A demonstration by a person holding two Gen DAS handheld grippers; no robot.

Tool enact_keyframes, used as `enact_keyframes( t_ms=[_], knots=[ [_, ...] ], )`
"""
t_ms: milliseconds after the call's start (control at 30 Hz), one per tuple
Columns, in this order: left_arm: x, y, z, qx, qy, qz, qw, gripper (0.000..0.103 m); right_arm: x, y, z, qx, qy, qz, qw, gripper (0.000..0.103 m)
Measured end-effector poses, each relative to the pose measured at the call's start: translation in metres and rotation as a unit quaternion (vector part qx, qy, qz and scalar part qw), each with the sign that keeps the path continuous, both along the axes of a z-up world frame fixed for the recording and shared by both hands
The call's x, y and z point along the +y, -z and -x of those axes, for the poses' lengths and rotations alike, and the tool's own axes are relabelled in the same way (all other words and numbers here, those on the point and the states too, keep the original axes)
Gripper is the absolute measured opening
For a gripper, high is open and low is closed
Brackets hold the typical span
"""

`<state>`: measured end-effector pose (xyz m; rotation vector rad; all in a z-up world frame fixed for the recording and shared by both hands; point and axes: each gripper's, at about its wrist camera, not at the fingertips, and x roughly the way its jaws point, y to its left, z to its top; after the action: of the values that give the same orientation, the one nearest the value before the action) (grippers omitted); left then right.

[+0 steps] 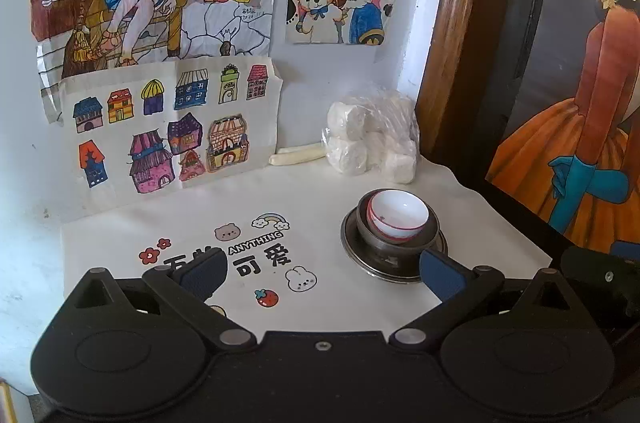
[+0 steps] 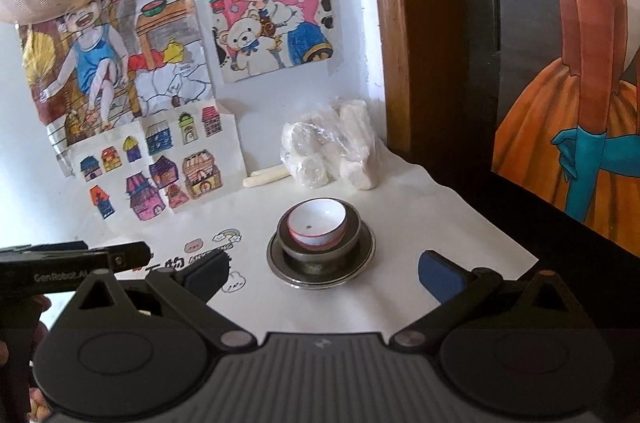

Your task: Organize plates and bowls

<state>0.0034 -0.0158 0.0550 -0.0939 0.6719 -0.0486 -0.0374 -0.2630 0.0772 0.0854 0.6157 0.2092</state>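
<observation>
A small white bowl with a red rim (image 1: 398, 217) sits inside a dark metal bowl (image 1: 370, 229), which stands on a dark metal plate (image 1: 356, 251). The same stack shows in the right wrist view: white bowl (image 2: 317, 223), dark bowl (image 2: 352, 235), plate (image 2: 280, 263). My left gripper (image 1: 320, 269) is open and empty; the stack lies just beyond its right finger. My right gripper (image 2: 322, 273) is open and empty, and the stack sits just ahead between its fingers.
The stack stands on a white cloth (image 1: 320, 191) printed with cartoons. A clear bag of white lumps (image 1: 370, 139) and a white stick (image 1: 298, 155) lie at the back by the wall of drawings. A wooden frame (image 1: 448, 23) and a dark painting stand on the right.
</observation>
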Motion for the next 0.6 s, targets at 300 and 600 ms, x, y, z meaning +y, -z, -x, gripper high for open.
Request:
enact_keyframes(
  t_ms=[300,600],
  knots=[
    [-0.019,-0.005,0.016,-0.007,-0.013,-0.024,0.9996,0.102,-0.013,-0.002,0.009,0.003,-0.026,0.006,1.0,0.103],
    [-0.035,-0.005,0.033,0.004,-0.025,-0.024,0.9994,0.102,-0.029,-0.002,0.015,0.005,-0.039,0.003,0.999,0.103]
  ],
)
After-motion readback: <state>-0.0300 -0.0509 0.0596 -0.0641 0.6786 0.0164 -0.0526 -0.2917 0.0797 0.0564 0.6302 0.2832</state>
